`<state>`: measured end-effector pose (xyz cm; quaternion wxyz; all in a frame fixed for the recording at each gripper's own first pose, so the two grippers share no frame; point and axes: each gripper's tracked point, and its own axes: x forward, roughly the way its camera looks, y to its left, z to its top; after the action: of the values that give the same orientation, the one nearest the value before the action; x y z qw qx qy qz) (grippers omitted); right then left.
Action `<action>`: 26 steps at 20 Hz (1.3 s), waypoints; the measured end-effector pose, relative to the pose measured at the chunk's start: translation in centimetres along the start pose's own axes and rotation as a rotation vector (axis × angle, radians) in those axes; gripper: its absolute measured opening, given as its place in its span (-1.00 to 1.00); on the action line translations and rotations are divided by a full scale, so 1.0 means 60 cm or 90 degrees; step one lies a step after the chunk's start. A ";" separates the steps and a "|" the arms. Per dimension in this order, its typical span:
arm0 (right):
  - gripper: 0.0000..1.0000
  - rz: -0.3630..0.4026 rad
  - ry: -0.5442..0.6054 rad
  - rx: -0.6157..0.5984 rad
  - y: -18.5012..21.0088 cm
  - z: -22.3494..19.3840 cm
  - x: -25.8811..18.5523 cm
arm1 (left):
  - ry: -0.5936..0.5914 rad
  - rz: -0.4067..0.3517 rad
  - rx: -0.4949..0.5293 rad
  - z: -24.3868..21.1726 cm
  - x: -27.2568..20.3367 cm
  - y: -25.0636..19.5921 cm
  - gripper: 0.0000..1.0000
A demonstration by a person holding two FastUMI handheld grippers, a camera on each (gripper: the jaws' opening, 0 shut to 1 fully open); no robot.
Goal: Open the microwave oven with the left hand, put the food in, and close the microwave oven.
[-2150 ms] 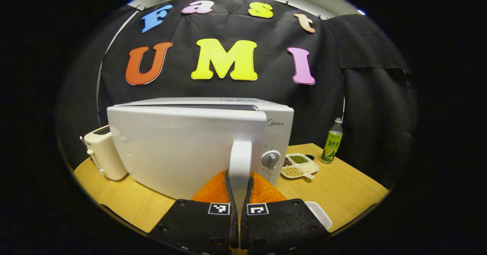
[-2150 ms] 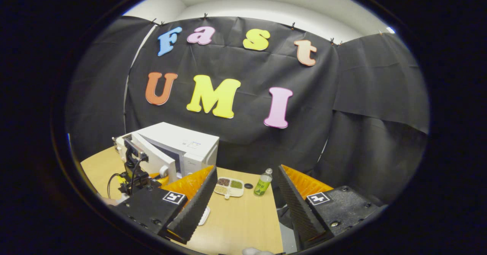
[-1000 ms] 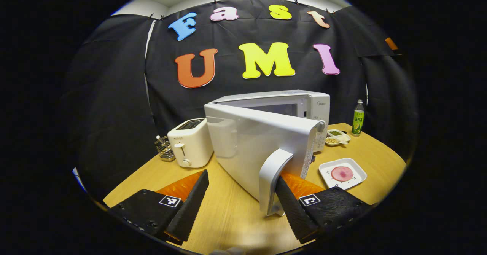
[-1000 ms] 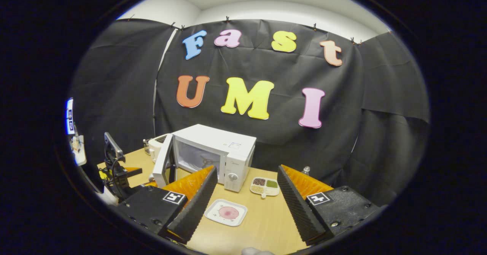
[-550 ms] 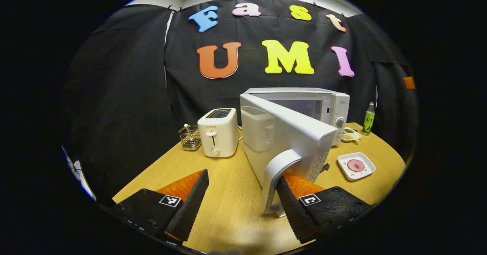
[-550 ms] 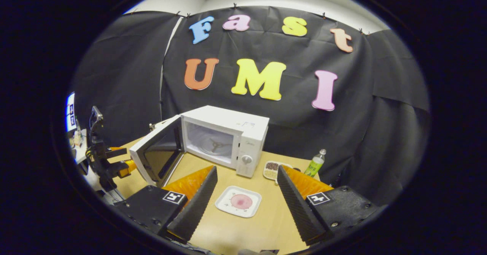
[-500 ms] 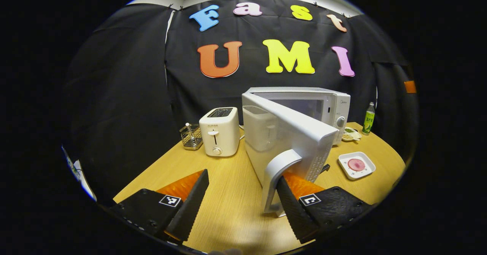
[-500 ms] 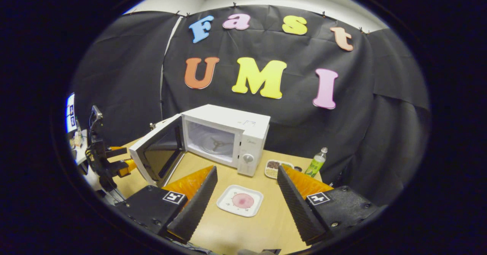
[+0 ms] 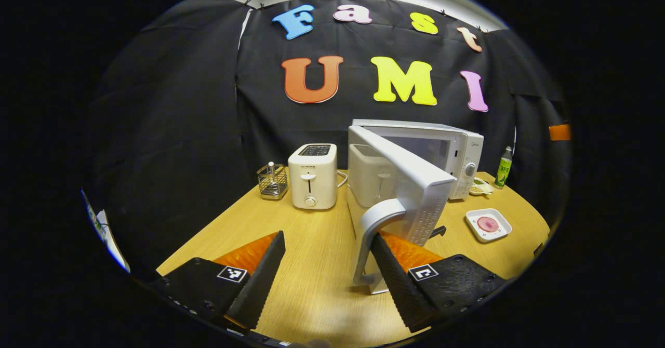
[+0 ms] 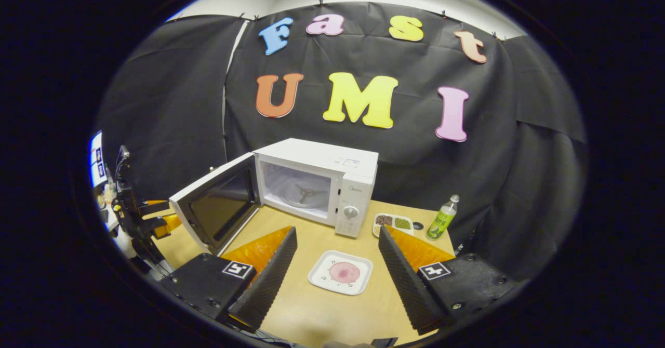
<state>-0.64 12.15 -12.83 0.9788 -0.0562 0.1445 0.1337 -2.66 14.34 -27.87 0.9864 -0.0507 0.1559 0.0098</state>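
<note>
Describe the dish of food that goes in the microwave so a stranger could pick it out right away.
Find the white microwave, its door swung open. On the table in front lies a square white plate with a pink round slice; the dish beside the microwave is divided and holds beans.

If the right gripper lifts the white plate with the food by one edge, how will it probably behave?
The plate looks rigid and shallow, so it should not bend. Held by one edge it may tilt, and the flat pink food could slide. Its glossy rim may be slippery.
</note>
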 end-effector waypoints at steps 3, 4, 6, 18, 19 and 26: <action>1.00 -0.006 0.018 0.001 -0.009 -0.022 0.016 | 0.007 0.013 0.019 -0.002 -0.012 0.018 0.94; 1.00 -0.006 0.027 0.006 -0.013 -0.032 0.023 | 0.004 0.024 0.036 -0.003 -0.019 0.026 0.96; 1.00 -0.008 0.049 0.022 -0.028 -0.058 0.039 | 0.011 0.052 0.056 -0.007 -0.031 0.053 0.94; 0.48 0.048 0.348 0.195 -0.113 -0.359 0.223 | -0.045 0.066 0.017 0.116 -0.147 -0.082 0.93; 0.17 0.059 0.370 0.215 -0.115 -0.379 0.234 | -0.052 0.063 0.016 0.130 -0.147 -0.103 0.93; -0.31 0.141 0.440 0.280 -0.109 -0.420 0.308 | -0.077 0.075 0.057 0.206 -0.160 -0.226 0.93</action>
<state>11.47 6.66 -41.85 0.8410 0.1284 0.4947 0.1773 -7.51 2.11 -11.93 0.9930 0.0034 0.0992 0.0637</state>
